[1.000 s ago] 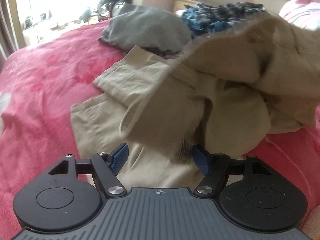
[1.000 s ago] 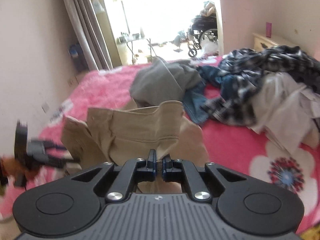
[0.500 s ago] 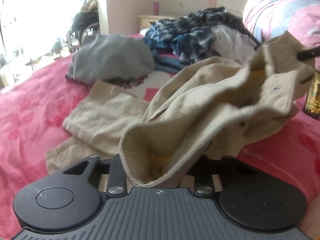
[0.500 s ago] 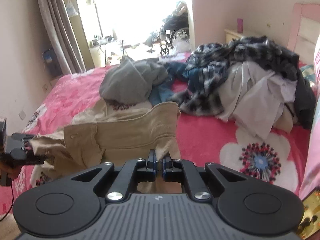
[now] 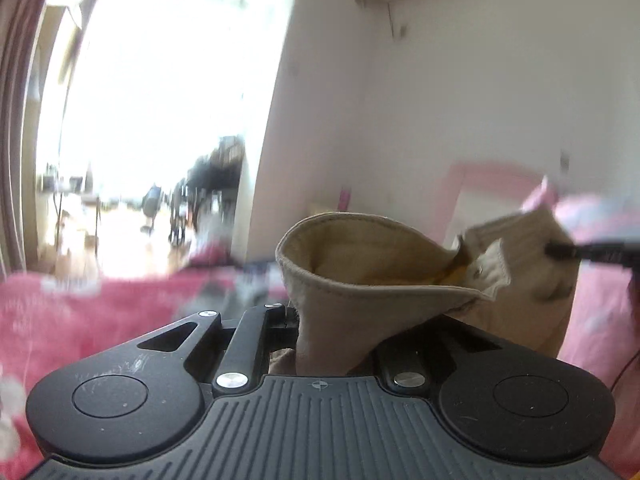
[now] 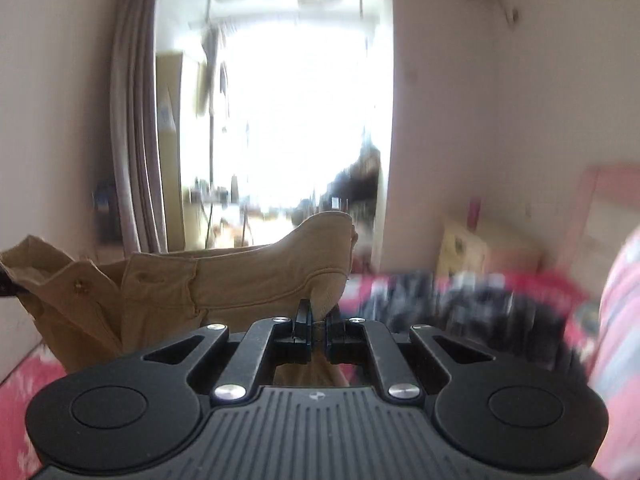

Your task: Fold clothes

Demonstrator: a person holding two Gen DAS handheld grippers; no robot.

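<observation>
ahead: trousers [image 6: 224,280] hang across both views, blocking the middle | below: bed [image 5: 80,312] | right: dark clothes pile [image 6: 460,300] on the bed | above trousers: open air to wall

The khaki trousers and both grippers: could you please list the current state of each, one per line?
Khaki trousers: lifted, held at the waistband by both grippers, waist open and unbuttoned.
Left gripper: shut on the trousers' waistband; fingertips hidden by cloth.
Right gripper: shut on the trousers' waistband.
Bed: pink cover, blurred by motion.
</observation>
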